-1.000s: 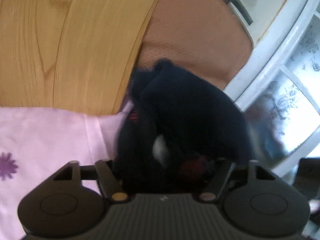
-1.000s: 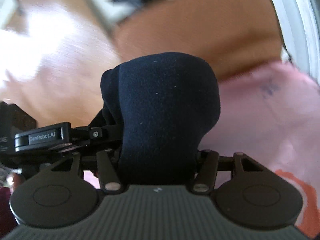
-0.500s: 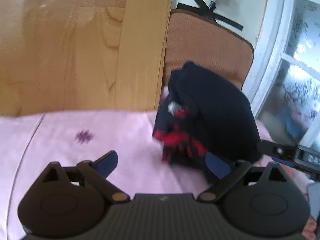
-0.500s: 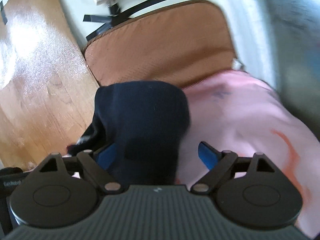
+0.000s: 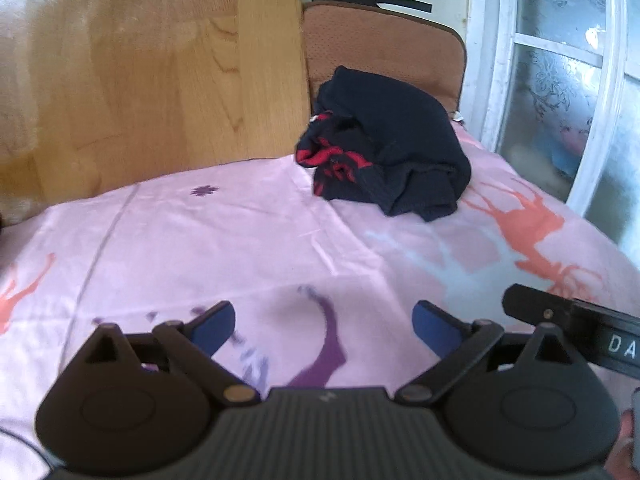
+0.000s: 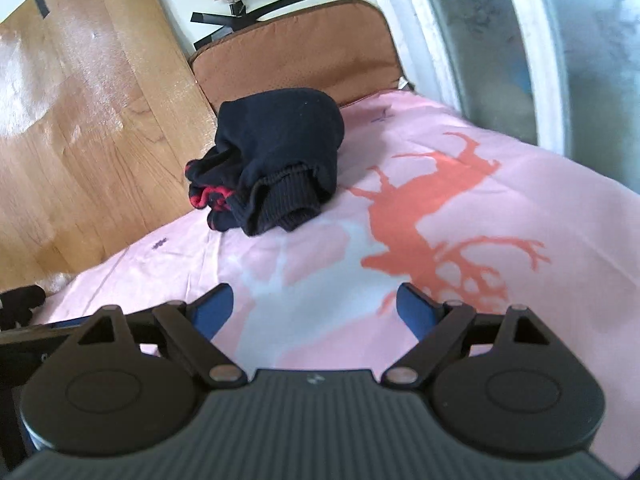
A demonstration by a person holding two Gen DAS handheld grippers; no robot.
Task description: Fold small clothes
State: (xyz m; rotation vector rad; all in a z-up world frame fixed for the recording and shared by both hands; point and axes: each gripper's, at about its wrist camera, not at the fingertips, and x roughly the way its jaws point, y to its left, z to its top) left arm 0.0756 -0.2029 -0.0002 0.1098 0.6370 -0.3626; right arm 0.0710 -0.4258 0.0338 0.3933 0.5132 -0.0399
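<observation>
— Where are your tongs right now?

— Nearest to me, my left gripper (image 5: 323, 320) hovers low over the pink sheet (image 5: 240, 248), level with it and pointing along it toward the far end. Its blue pads (image 5: 212, 322) stand wide apart with nothing between them. My right gripper (image 6: 312, 306) sits the same way, low above the sheet, pads (image 6: 416, 312) spread wide and empty, tilted a little so the scene leans left.

— Are the two close together?

— Side by side. In the left wrist view a black part of the right tool pokes in at the lower right edge; in the right wrist view a dark piece of the left one shows at the lower left.

— And the garment?

— Past the orange deer print (image 6: 428, 200), well ahead of both grippers, the dark navy garment (image 5: 392, 148) lies bunched in a heap on the sheet, touched by neither tool. Red patterned fabric shows on its left side, and a ribbed cuff (image 6: 288, 196) faces my right gripper.

— What's behind it?

— The heap rests just in front of a brown cushion (image 5: 384, 44) standing upright. A wooden panel (image 5: 140, 80) is to the left, a white-framed frosted window (image 5: 560, 80) to the right.
</observation>
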